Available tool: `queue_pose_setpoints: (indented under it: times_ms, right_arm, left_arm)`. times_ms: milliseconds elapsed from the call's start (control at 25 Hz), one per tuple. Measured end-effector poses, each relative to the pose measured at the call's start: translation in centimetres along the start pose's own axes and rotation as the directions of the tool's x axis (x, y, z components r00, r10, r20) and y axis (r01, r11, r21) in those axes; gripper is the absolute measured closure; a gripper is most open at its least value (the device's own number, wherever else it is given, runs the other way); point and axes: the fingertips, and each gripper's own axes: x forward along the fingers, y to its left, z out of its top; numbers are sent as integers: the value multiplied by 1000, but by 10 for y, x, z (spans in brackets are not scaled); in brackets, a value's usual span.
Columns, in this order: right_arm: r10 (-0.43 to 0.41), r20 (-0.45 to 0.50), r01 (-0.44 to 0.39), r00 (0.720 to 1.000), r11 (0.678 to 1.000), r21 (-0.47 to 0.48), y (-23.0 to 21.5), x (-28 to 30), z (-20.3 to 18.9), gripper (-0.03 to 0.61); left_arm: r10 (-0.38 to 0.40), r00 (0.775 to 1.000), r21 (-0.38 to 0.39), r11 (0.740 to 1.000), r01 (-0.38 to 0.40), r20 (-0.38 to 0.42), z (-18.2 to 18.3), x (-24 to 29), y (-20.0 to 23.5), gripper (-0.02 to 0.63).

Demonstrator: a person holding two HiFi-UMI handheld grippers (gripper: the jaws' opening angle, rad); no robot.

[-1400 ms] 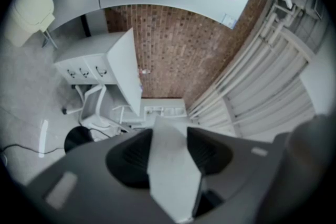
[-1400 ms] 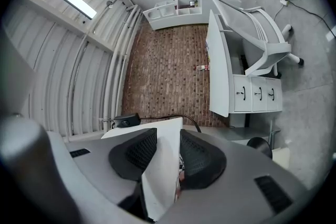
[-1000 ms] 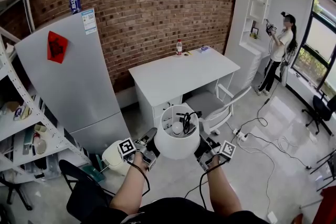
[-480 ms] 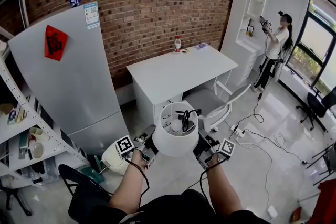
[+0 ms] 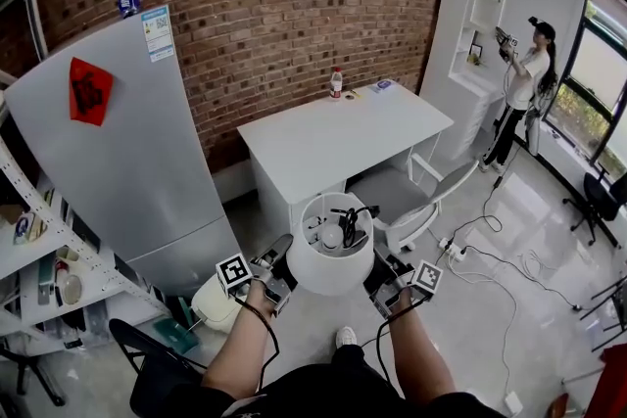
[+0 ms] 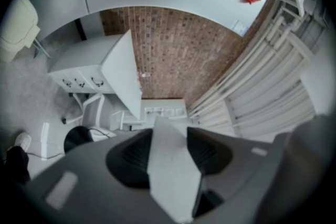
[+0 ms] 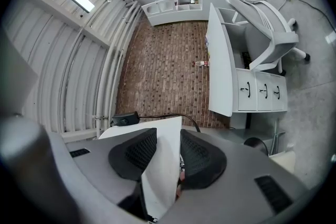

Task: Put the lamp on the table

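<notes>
Left gripper [image 6: 168, 153]: held low in front of the person; jaws pinched on the thin white wall of the lamp shade, which fills the gap between the dark ribbed pads.
Right gripper [image 7: 164, 153]: level with the left one; jaws clamped likewise on the opposite side of the shade.
Lamp [image 5: 330, 261]: carried in the air between the two grippers, open top upward, above the floor and short of the table; not set down.
Lamp contents: a round bulb [image 5: 331, 237] and a coiled black cord [image 5: 349, 218] show inside the shade.
Cream object [image 5: 210, 299]: on the floor just below the left gripper; possibly a padded seat, but the view is too poor to be sure.
Black chair [image 5: 145, 359]: lower left, beside the person.
White chair [image 5: 400, 196]: just beyond the lamp, pushed toward the table.
Table [image 5: 343, 140]: white, with drawers, against the brick wall [image 5: 294, 5]; a small bottle [image 5: 335, 85] stands at its far edge.
Fridge [image 5: 118, 142]: grey, left of the table, a red tag on its door.
Floor cables [image 5: 490, 259]: right of the white chair.
Second person [image 5: 524, 83]: far right, standing by a tall white shelf unit [image 5: 475, 15].
</notes>
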Motion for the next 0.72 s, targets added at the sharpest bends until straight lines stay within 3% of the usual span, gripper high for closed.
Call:
queue_pose_setpoints:
  times_ms: [720]
  right_arm:
    - [65,-93,-64,994,998,23,-25,112,177,448]
  left_arm:
    - [-8,995,57,998,2,99,58,180,5,408]
